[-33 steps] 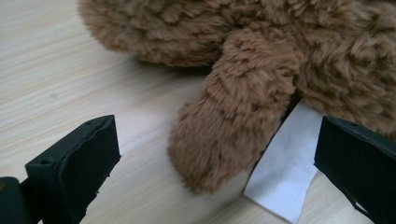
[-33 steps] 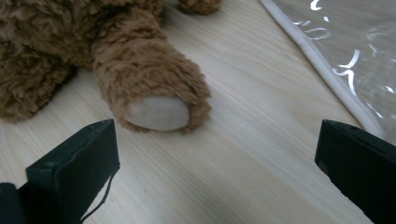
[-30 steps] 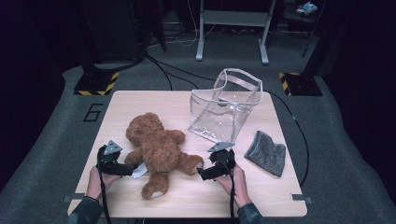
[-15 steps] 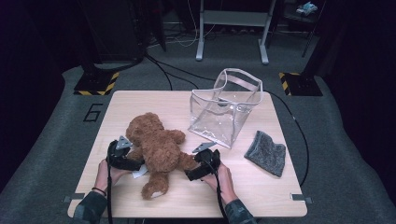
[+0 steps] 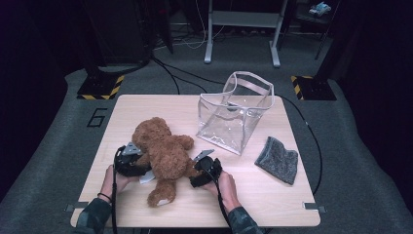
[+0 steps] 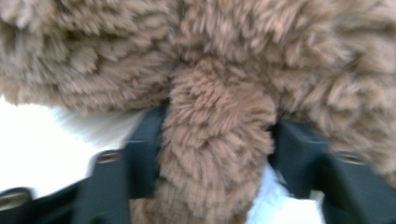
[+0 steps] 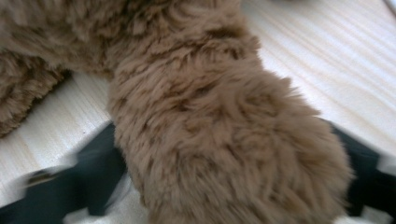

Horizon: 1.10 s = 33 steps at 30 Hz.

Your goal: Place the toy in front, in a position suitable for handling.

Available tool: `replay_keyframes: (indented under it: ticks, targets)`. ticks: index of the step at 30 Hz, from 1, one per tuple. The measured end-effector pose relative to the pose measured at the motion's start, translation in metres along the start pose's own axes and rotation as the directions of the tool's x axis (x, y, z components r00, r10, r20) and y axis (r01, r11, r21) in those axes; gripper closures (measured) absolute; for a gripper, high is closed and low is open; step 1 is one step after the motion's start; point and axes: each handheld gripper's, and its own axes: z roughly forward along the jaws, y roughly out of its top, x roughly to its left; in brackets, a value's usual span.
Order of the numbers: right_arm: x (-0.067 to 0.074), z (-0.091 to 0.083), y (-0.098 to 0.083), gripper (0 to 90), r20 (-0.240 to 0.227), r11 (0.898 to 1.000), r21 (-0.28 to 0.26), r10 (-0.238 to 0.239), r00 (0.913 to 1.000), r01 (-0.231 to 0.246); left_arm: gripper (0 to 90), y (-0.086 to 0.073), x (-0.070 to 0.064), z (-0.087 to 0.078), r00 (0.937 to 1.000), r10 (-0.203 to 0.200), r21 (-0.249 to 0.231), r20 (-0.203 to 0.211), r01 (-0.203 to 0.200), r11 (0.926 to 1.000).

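Brown plush teddy bear (image 5: 163,158) lying on its back near the front of the wooden table (image 5: 253,204), head toward the far left, one leg pointing at the person. Flanked now by both tools, closer in than a second ago. Left gripper (image 5: 139,163) against the bear's near side; jaws just closing, one limb (image 6: 217,140) squeezed between the black pads in the left gripper view, so a grip on the bear. Right gripper (image 5: 197,173) at the opposite side; jaws just closing too, a fat furry limb (image 7: 224,154) lying between them in the right gripper view, pads apparently not yet pressing. Probably the start of a two-handed lift. Beyond the bear, standing upright and open-topped, a clear plastic bag (image 5: 234,114), the likely destination. Well apart at the right, a grey cloth (image 5: 277,160) lying flat.
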Motion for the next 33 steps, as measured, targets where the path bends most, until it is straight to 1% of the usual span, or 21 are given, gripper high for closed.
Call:
replay_keyframes:
  ticks: [1, 3, 5, 6, 9, 10, 12, 13, 14, 15, 16, 18, 19, 21, 24, 25, 26, 27, 30, 31, 33]
  targets:
    - [-0.001, -0.001, -0.002, 31.2, 0.002, 1.0, -0.021, 0.007, 1.0, -0.007, 65.1, -0.002, 0.0, 0.005, 0.999, -0.034, -0.004, 0.028, 0.034, 0.9994]
    - [-0.001, -0.002, -0.002, 35.2, -0.002, 1.0, -0.021, 0.015, 0.9999, -0.015, 69.0, -0.003, -0.001, 0.005, 0.9987, -0.041, -0.027, 0.031, 0.042, 0.9988]
    - [-0.003, -0.004, -0.003, 50.8, -0.019, 0.999, -0.036, 0.006, 0.9998, -0.006, 77.4, -0.003, -0.004, 0.004, 0.9989, -0.03, -0.049, 0.036, 0.031, 0.9983]
    - [-0.004, -0.005, -0.003, 54.6, -0.018, 0.999, -0.037, 0.007, 0.9998, -0.007, 78.6, -0.003, -0.005, 0.001, 0.9991, -0.031, -0.078, 0.029, 0.033, 0.9964]
    - [-0.005, -0.005, -0.003, 59.9, -0.019, 0.999, -0.041, 0.016, 0.9997, -0.017, 79.7, -0.003, -0.007, -0.003, 0.9996, -0.024, -0.111, 0.018, 0.025, 0.9935]
    - [-0.004, -0.006, -0.003, 61.5, 0.001, 0.999, -0.048, 0.011, 0.9999, -0.011, 80.1, -0.001, -0.009, -0.006, 0.9998, -0.014, -0.119, 0.01, 0.015, 0.9927]
    - [-0.006, -0.012, -0.002, 63.8, 0.045, 0.997, -0.076, 0.004, 0.999, -0.001, 80.3, 0.002, -0.015, -0.013, 0.9997, 0.019, -0.156, -0.015, -0.021, 0.9875]
    - [-0.006, -0.012, -0.002, 63.8, 0.045, 0.997, -0.076, 0.004, 0.999, -0.001, 80.4, 0.002, -0.015, -0.013, 0.9997, 0.019, -0.156, -0.015, -0.021, 0.9875]
    - [-0.008, -0.016, -0.001, 64.1, 0.058, 0.997, -0.082, 0.001, 0.9983, 0.004, 80.4, 0.004, -0.018, -0.017, 0.9991, 0.035, -0.169, -0.024, -0.039, 0.9849]
    - [-0.012, -0.023, 0.001, 64.3, 0.082, 0.994, -0.113, 0.015, 0.9965, -0.005, 80.4, 0.006, -0.02, -0.02, 0.9987, 0.043, -0.179, -0.028, -0.047, 0.9826]
    - [-0.012, -0.023, 0.001, 64.3, 0.082, 0.994, -0.113, 0.015, 0.9965, -0.005, 80.4, 0.009, -0.023, -0.024, 0.9979, 0.055, -0.19, -0.035, -0.061, 0.98]
    - [-0.017, -0.032, 0.003, 64.4, 0.098, 0.991, -0.132, 0.012, 0.9952, 0.001, 80.4, 0.014, -0.029, -0.031, 0.9959, 0.077, -0.21, -0.048, -0.086, 0.9738]
    - [-0.02, -0.04, 0.006, 64.5, 0.116, 0.99, -0.141, 0.001, 0.9933, 0.015, 80.4, 0.02, -0.035, -0.037, 0.9937, 0.093, -0.23, -0.061, -0.105, 0.9674]
    - [-0.02, -0.046, 0.007, 64.5, 0.124, 0.99, -0.139, 0.014, 0.9921, 0.004, 80.4, 0.022, -0.037, -0.039, 0.9933, 0.098, -0.234, -0.061, -0.11, 0.9659]
    - [-0.026, -0.057, 0.01, 64.5, 0.147, 0.984, -0.174, -0.014, 0.989, 0.04, 80.4, 0.031, -0.043, -0.048, 0.9917, 0.111, -0.257, -0.066, -0.124, 0.9583]
    - [-0.029, -0.066, 0.011, 64.5, 0.153, 0.984, -0.174, -0.006, 0.9881, 0.034, 80.3, 0.033, -0.046, -0.049, 0.992, 0.108, -0.265, -0.065, -0.121, 0.9567]
    - [-0.029, -0.066, 0.011, 64.5, 0.153, 0.984, -0.174, -0.006, 0.9881, 0.034, 80.3, 0.036, -0.048, -0.051, 0.9909, 0.117, -0.263, -0.068, -0.131, 0.9559]
    - [-0.035, -0.074, 0.013, 64.5, 0.161, 0.978, -0.202, -0.01, 0.9869, 0.043, 80.2, 0.039, -0.051, -0.053, 0.9891, 0.129, -0.264, -0.071, -0.143, 0.954]
    - [-0.038, -0.081, 0.012, 64.4, 0.157, 0.979, -0.202, 0.013, 0.9876, 0.019, 80.2, 0.043, -0.059, -0.056, 0.9894, 0.13, -0.272, -0.064, -0.143, 0.9516]
    - [-0.041, -0.084, 0.012, 64.4, 0.154, 0.98, -0.196, -0.006, 0.988, 0.036, 80.2, 0.045, -0.062, -0.057, 0.9895, 0.132, -0.274, -0.06, -0.143, 0.9511]
    - [-0.044, -0.091, 0.011, 64.4, 0.157, 0.979, -0.203, 0.007, 0.9875, 0.026, 80.1, 0.048, -0.069, -0.058, 0.9893, 0.138, -0.274, -0.047, -0.145, 0.9507]
